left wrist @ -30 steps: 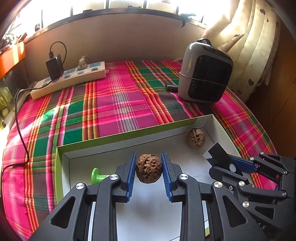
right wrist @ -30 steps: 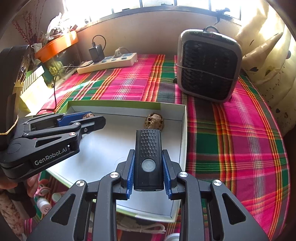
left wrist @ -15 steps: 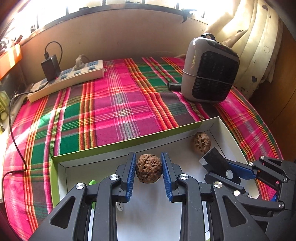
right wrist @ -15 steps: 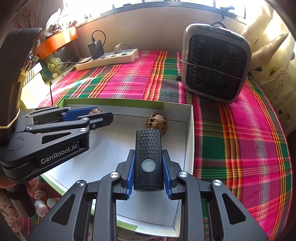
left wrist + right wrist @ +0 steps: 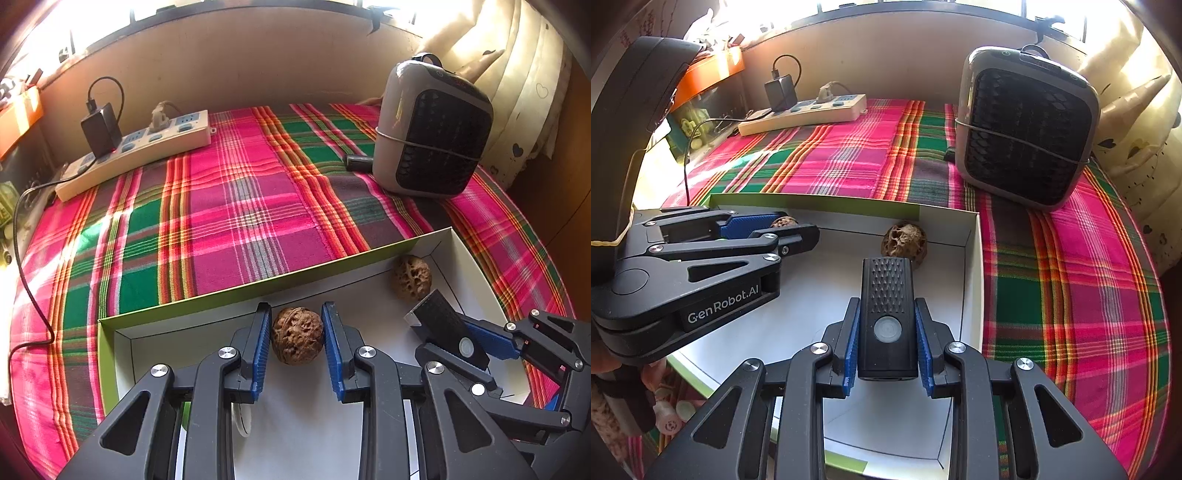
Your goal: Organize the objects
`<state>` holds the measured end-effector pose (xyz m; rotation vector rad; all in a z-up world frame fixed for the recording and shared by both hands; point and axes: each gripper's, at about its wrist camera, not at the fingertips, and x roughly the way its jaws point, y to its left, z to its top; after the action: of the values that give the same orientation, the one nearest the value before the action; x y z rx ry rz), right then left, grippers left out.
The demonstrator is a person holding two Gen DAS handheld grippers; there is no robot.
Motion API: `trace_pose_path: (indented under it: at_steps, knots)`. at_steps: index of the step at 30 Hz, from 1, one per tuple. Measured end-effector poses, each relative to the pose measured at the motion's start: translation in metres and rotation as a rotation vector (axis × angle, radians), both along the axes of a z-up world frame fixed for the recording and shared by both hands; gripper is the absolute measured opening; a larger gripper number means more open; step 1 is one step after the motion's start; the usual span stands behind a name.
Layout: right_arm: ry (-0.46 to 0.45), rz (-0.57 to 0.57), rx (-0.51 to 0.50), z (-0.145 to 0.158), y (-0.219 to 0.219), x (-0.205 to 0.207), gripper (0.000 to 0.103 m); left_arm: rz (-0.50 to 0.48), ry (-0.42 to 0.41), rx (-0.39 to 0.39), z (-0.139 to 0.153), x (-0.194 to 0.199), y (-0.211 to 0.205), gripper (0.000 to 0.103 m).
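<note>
My left gripper point(image 5: 297, 325) is shut on a brown walnut point(image 5: 297, 335) and holds it over the white box with green rim point(image 5: 221, 295). My right gripper point(image 5: 888, 321) is shut on a black rectangular device with a round button point(image 5: 887, 306), also over the box point(image 5: 971, 280). A second walnut point(image 5: 411, 277) lies in the box's far right corner; it also shows in the right wrist view point(image 5: 905, 242). The right gripper with the device appears in the left wrist view point(image 5: 461, 343). The left gripper appears in the right wrist view point(image 5: 783, 230).
A grey fan heater point(image 5: 430, 133) stands at the back right on the plaid cloth point(image 5: 229, 206). A white power strip point(image 5: 136, 155) with a black charger lies at the back left. Small bottles point(image 5: 670, 413) sit by the box's near left.
Both grippers have moved forward over the box with their objects still held. The green thing seen below the left fingers is now hidden.
</note>
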<state>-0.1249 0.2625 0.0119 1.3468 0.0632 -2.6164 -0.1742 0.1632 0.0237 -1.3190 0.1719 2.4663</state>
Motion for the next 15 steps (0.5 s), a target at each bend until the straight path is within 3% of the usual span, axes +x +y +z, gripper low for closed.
trace_pose_path:
  at_steps: [15]
  knots:
    - [0.003, -0.001, -0.002, -0.0005, -0.0018, -0.0025, 0.028, 0.009, -0.023, -0.011, -0.0046, -0.0031, 0.0002, 0.026]
